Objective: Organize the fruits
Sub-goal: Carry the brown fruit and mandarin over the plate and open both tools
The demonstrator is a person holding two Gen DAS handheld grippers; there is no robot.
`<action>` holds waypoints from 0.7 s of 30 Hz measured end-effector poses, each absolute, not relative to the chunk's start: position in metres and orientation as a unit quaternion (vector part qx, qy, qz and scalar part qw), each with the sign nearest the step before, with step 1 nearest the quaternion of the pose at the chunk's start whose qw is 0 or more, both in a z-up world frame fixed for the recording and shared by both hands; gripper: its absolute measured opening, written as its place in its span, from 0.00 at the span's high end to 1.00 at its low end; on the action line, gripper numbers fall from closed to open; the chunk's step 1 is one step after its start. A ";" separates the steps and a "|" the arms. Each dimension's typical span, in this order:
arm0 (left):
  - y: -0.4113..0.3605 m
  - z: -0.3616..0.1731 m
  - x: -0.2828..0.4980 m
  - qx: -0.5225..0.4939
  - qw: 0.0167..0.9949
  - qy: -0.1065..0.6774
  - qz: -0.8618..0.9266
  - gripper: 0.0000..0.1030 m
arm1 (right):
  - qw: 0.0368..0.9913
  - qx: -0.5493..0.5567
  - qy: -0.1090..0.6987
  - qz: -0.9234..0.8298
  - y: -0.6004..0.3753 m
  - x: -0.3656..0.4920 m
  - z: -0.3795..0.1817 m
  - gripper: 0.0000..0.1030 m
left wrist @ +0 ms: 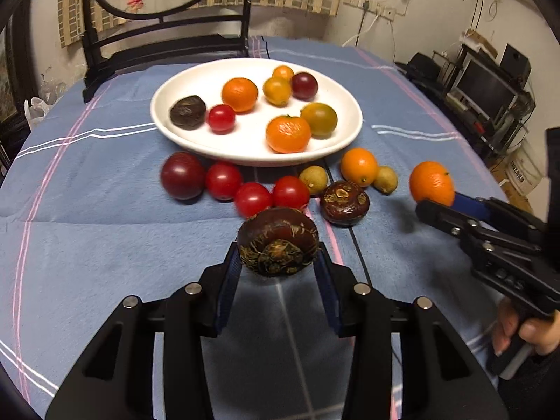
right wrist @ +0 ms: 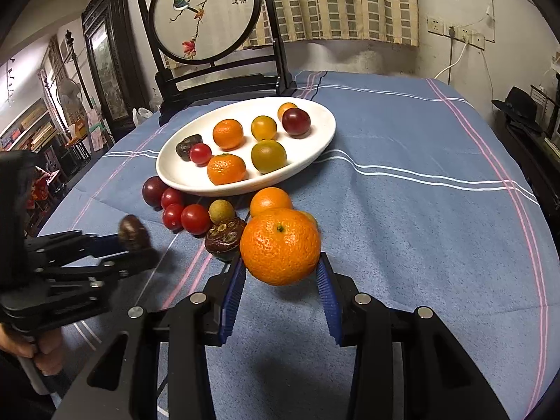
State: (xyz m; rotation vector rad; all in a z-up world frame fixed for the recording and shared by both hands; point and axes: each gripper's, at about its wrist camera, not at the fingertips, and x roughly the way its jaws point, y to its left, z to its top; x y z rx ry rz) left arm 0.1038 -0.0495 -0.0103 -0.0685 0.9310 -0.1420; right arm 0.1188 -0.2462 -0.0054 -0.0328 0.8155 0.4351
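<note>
While the left gripper holds a dark water chestnut between its blue pads, lifted a little above the cloth, the right gripper is clamped on a mandarin in the same way. Both fruits hang in front of the white plate, on the near side of it.

The chestnut looks hard, light and a bit flat, so I think a grip across its widest part, as now, is safe. The mandarin has soft, loose peel; it can dent, so gentle pressure at its middle is better.

Between the grippers and the plate lies a row of loose fruits, touching or just beside each other: red cherry tomatoes, a dark plum, a second chestnut and a kumquat. These small round ones may roll easily.

On the plate already rest several fruits, well apart from its rim.
</note>
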 end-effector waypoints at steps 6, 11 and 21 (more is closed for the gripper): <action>-0.019 0.014 0.099 -0.036 0.903 0.423 -0.073 0.60 | 0.903 -0.026 0.366 0.223 -0.233 0.110 0.015 0.60; -0.006 0.043 0.126 -0.030 0.915 0.396 -0.077 0.60 | 0.906 -0.051 0.342 0.242 -0.206 0.119 0.047 0.60; 0.011 0.046 0.229 -0.055 0.914 0.397 -0.057 0.60 | 0.902 -0.066 0.347 0.249 -0.145 0.197 0.053 0.60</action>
